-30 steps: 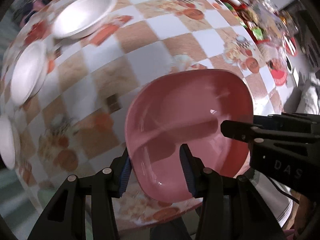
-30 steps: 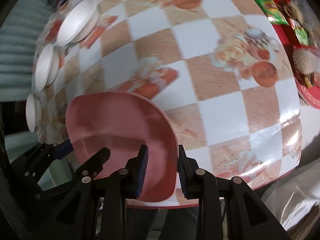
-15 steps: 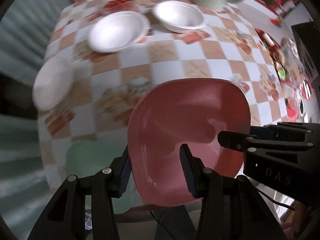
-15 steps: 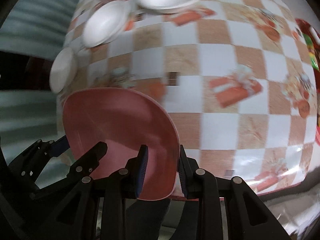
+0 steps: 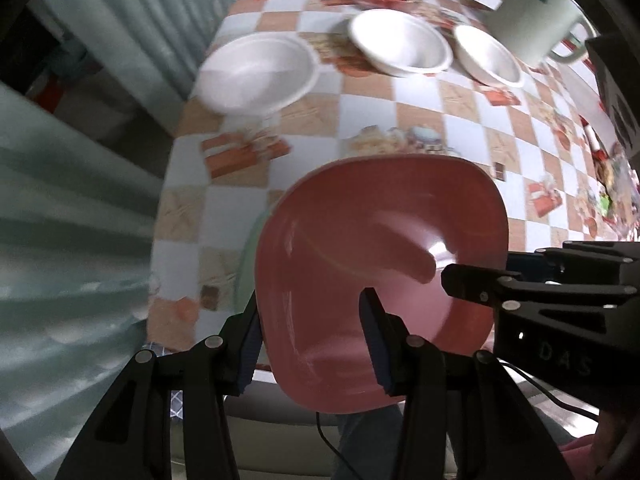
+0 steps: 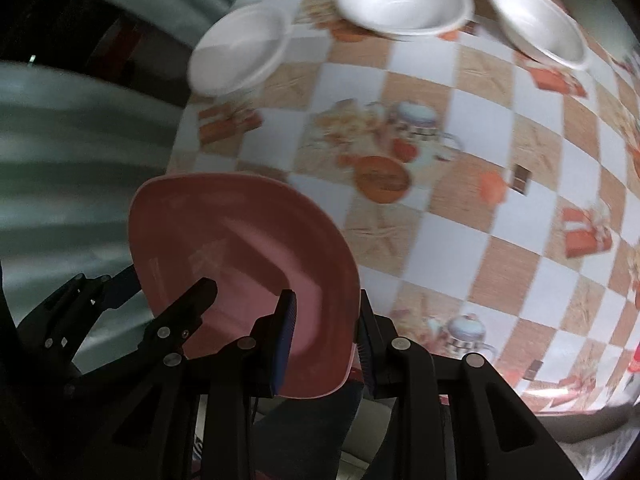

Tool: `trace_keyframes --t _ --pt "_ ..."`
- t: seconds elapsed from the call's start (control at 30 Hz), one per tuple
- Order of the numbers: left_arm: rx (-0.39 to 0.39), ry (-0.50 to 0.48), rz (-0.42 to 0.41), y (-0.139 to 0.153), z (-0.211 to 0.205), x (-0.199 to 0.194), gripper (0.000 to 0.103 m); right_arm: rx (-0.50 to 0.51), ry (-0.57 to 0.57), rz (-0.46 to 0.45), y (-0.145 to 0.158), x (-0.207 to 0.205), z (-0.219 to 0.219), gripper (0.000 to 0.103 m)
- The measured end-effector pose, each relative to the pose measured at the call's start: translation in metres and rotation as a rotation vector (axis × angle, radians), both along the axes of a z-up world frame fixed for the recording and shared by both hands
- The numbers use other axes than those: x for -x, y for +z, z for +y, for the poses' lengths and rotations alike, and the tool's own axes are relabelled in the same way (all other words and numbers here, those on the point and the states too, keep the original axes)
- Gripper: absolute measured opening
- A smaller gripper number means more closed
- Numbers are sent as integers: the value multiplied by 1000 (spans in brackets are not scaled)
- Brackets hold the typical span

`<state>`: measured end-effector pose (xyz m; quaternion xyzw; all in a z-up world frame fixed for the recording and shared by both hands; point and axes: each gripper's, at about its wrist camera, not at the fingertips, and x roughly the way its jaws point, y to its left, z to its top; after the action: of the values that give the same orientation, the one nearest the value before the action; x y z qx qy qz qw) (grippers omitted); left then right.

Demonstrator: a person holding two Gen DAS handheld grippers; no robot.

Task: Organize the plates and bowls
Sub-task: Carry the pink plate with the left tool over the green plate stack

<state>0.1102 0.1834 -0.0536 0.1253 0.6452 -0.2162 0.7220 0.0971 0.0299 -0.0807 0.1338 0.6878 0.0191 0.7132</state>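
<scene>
Bowls white (image 5: 256,74): 3 | pink plate (image 5: 380,264): 1 | left gripper (image 5: 316,340), right gripper (image 6: 326,338): both clamped on plate

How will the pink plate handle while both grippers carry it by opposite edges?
The pink plate looks stiff: it spans both grippers without sagging. Its glossy surface could be slippery. The right gripper pinches only a thin rim, so it may tilt.

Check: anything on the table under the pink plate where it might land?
Yes. A pale green plate lies on the cloth under the pink plate, which both grippers hold, left and right. Otherwise bare cloth.
</scene>
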Motion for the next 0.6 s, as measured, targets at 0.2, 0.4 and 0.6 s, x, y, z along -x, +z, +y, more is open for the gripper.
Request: trace_keyframes --t 0.2,0.4,0.6 --pt "-9 39 13 -8 20 -4 50 15 45 15 -7 -10 25 32" --pt "-12 35 19 -15 26 -7 50 17 36 40 -16 -14 33 32" --pt "-24 0 24 -24 24 -11 50 3 -2 63 -25 -16 33 32"
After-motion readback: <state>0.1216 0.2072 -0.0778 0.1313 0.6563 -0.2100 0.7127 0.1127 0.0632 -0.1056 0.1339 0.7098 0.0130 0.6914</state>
